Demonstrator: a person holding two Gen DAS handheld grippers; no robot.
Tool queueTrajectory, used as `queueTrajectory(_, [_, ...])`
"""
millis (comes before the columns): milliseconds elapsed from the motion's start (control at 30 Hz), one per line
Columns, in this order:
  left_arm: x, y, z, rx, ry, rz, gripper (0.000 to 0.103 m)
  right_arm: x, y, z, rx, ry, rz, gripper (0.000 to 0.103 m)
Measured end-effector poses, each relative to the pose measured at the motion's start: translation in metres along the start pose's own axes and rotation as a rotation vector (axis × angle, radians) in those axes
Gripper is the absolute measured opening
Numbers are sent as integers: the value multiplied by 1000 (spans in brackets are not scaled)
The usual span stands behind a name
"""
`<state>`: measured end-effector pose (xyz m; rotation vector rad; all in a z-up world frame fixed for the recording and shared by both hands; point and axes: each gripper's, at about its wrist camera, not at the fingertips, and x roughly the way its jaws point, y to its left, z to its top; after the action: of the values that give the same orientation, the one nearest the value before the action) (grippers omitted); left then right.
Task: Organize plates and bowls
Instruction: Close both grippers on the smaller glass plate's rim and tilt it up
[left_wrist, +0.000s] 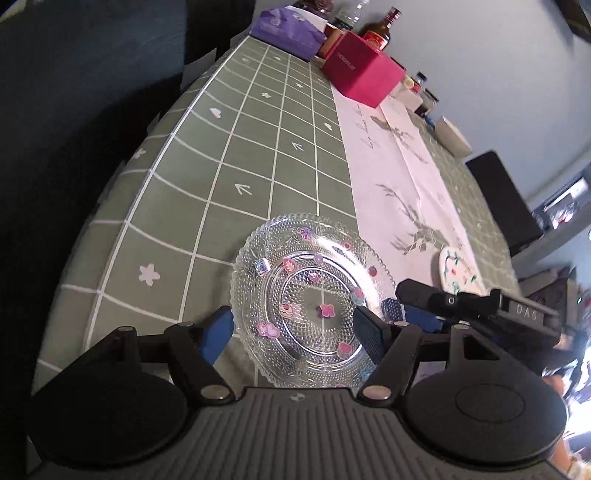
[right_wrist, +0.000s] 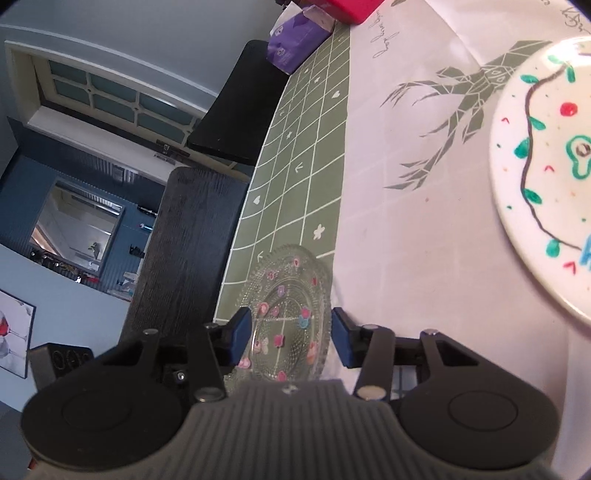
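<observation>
Left wrist view shows one round glass plate (left_wrist: 314, 301), clear, knobbly and dotted with small coloured stickers, lying flat on the green grid-patterned table (left_wrist: 207, 184). The left gripper (left_wrist: 291, 332) stands wide around the plate's near half, its two blue pads not pressing it. The right gripper (right_wrist: 290, 341) is at a middling width with the plate's rim between its pads; whether they touch I cannot tell. One white painted plate (right_wrist: 532, 206), smooth with green leaves and red dots, lies beyond the glass plate on a white paper runner (right_wrist: 406, 236). One red box (left_wrist: 364, 72) sits farther back.
</observation>
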<state>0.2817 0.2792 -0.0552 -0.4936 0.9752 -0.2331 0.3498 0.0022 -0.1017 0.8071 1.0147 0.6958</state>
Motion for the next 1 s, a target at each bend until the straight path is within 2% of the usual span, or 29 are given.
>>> queueTrajectory(200, [-5,5,-3,-27,-50,36,71,3,-11,2,129,24,107,49])
queueTrajectory(367, [-8,17,-6,-110,-46,-14,54,6,1,-3,67,26,78,50])
queueTrajectory(433, [-9,20,-7,-143,-64,-8,44,7,4,-5,60,11,62,50])
queueTrajectory(567, [-15,19,-10,-119,-102,19,44,9,9,-10,-1,25,71,49])
queueTrajectory(600, [-18,21,-11,-130,-126,5,44,9,8,-12,9,27,73,47])
queueTrajectory(633, [-23,24,-12,-149,-147,-15,39,10,5,-14,22,32,73,39])
queueTrajectory(667, [-27,27,-12,-169,-162,-36,33,10,2,-15,35,39,67,26])
queueTrajectory(700, [-31,31,-11,-193,-168,-68,27,11,-3,-17,50,38,58,18])
queueTrajectory(767, [-36,36,-11,-221,-171,-134,21,6,-8,-23,69,7,78,13])
queueTrajectory(900, [-37,34,-14,-205,-178,-143,19,-1,-11,-33,79,-16,118,12])
queueTrajectory(1000, [-36,34,-14,-224,-165,-205,19,-9,-13,-37,89,-54,139,11])
